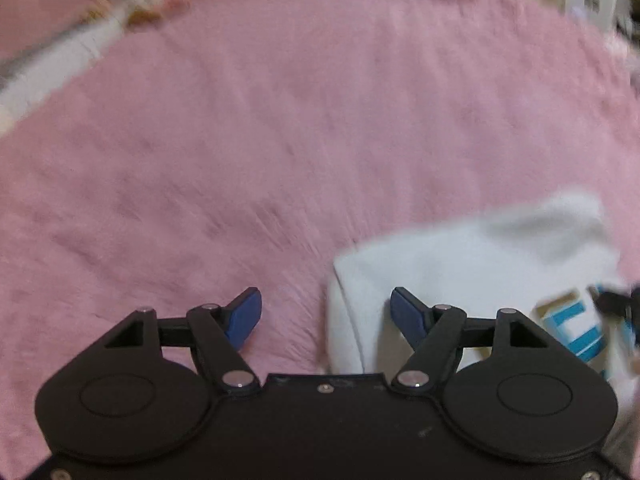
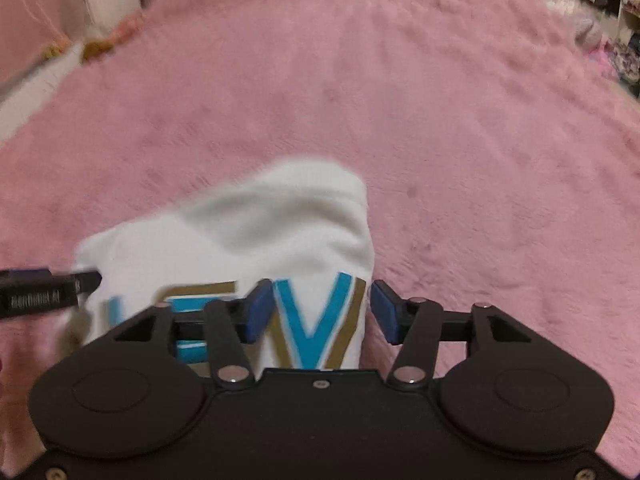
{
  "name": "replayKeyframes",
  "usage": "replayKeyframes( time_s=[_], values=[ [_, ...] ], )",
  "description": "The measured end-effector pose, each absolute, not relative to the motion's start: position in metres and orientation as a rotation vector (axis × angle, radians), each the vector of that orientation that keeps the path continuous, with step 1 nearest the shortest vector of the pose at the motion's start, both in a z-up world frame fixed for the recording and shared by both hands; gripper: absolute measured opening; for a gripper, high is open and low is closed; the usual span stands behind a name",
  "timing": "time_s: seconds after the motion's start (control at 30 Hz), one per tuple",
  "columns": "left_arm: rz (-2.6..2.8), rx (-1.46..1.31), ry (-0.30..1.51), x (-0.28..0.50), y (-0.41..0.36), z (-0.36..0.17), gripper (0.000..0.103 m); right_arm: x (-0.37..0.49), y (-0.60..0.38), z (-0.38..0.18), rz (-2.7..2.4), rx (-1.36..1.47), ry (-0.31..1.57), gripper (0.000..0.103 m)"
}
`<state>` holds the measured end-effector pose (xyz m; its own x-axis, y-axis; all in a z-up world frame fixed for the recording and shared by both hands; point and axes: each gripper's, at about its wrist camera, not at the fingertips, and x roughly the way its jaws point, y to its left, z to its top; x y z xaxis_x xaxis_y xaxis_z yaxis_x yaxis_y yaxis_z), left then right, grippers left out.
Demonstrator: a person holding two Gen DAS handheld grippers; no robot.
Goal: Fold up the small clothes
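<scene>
A small white garment with blue and gold letters lies folded on the pink fluffy blanket. My right gripper is open, its blue pads straddling the garment's near right corner above the letters. In the left wrist view the same garment lies at the lower right. My left gripper is open over the garment's left edge, with one pad above the cloth and the other above the blanket. The left gripper's black tip shows at the left edge of the right wrist view.
The pink blanket spreads wide ahead and to the left. A white strip and pink curtain border it at the far left. Shelves with cluttered items stand at the far right. Both views are motion-blurred.
</scene>
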<state>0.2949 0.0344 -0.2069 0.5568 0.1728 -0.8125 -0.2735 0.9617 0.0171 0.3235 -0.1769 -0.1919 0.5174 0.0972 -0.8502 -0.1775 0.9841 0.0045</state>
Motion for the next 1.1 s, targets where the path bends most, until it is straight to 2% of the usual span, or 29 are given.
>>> replayKeyframes(
  time_s=[0.1,0.27,0.47,0.57,0.7,0.8,0.97,1.1],
  values=[
    [0.267,-0.119,0.982,0.316,0.04,-0.241,0.078,0.342,-0.194,-0.225,0.169,0.021,1.084,0.06],
    [0.263,-0.051,0.949,0.311,0.035,-0.209,0.077,0.332,-0.203,-0.191,0.214,0.005,1.056,0.06],
    [0.288,-0.09,0.934,0.248,0.043,-0.183,0.075,0.28,-0.237,-0.158,0.255,0.153,1.022,0.061],
    [0.201,-0.198,0.999,0.22,0.053,-0.192,0.075,0.256,-0.251,-0.168,0.301,0.258,1.07,0.062],
    [0.21,-0.218,1.049,0.198,0.053,-0.211,0.075,0.229,-0.256,-0.196,0.254,0.245,1.097,0.063],
    [0.232,-0.217,1.034,0.192,0.046,-0.216,0.074,0.223,-0.253,-0.194,0.275,0.267,1.113,0.062],
    [0.22,-0.174,1.037,0.2,0.038,-0.217,0.071,0.216,-0.23,-0.196,0.365,0.137,1.155,0.065],
    [0.132,-0.265,1.028,0.198,0.047,-0.227,0.066,0.228,-0.233,-0.218,0.369,0.268,1.177,0.067]
  ],
)
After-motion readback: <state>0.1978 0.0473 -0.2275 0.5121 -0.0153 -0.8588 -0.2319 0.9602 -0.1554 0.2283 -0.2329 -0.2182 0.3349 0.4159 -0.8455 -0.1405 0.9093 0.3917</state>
